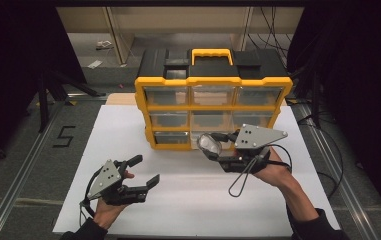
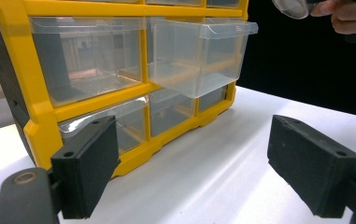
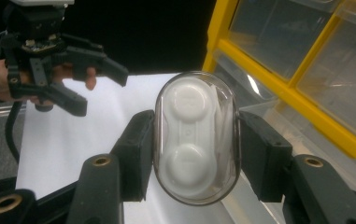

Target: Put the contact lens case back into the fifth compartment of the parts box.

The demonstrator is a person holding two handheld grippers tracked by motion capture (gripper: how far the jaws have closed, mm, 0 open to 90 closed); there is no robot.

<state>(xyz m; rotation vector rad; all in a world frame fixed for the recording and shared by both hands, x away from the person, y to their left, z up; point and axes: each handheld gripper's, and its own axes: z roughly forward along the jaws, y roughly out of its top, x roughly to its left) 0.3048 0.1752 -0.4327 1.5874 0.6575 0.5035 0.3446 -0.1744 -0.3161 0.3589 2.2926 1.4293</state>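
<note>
A yellow organizer (image 1: 213,107) with clear drawers stands at the back of the white table; its frame also appears in the left gripper view (image 2: 40,116) and the right gripper view (image 3: 278,93). One middle drawer (image 2: 199,56) is pulled partway out. My right gripper (image 1: 218,147) (image 3: 196,154) is shut on a clear oval case (image 1: 208,144) (image 3: 196,137) holding a white lens case, just in front of the organizer. The same oval case (image 2: 290,7) peeks in at the top right of the left gripper view. My left gripper (image 1: 145,170) (image 2: 199,172) hangs open and empty at the front left.
White table sheet (image 1: 188,200) has free room in front of the organizer. The left gripper (image 3: 73,70) appears across the table in the right gripper view. A cable loop (image 1: 240,180) hangs under the right gripper. Grey floor with rails flanks the table.
</note>
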